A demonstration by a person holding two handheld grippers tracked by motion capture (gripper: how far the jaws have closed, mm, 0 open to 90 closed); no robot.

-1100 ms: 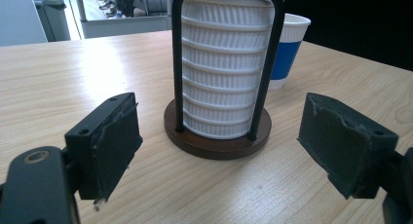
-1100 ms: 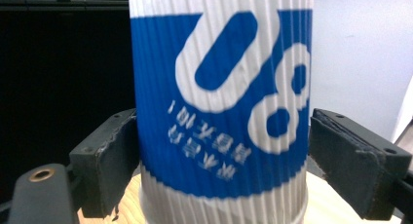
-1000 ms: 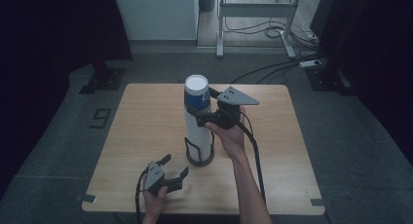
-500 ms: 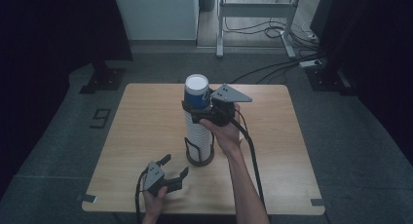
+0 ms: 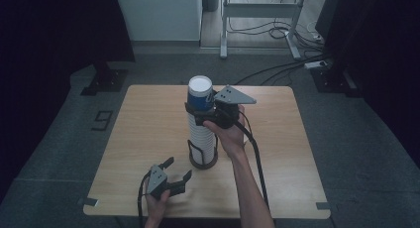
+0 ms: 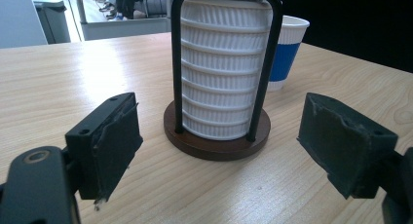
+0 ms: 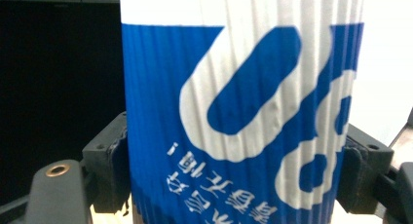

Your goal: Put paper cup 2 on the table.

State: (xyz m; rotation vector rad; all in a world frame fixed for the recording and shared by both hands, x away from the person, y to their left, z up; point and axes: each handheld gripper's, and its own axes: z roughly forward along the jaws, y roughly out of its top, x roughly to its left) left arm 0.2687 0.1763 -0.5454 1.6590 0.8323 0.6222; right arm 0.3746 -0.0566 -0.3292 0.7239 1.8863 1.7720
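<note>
A tall stack of white ribbed cups (image 5: 200, 139) (image 6: 224, 73) stands in a black wire holder with a round dark base (image 5: 203, 163) (image 6: 216, 141) at the middle of the wooden table (image 5: 148, 119). A blue and white cup (image 5: 200, 94) (image 7: 234, 117) tops the stack, its print upside down. My right gripper (image 5: 199, 114) (image 7: 236, 175) reaches in from the right. Its jaws have just been closing, and both pads now press the blue cup's sides. My left gripper (image 5: 179, 168) (image 6: 226, 151) stands open near the front edge, facing the holder with nothing between its jaws.
In the left gripper view, a second blue-banded cup (image 6: 287, 53) stands upright on the table just behind the holder. Cables and a metal frame (image 5: 257, 20) lie on the floor beyond the far edge. Bare tabletop lies to the left and right of the holder.
The right gripper's jaws have closed in on the blue cup at the top of the stack. The left gripper has stayed where it was.
</note>
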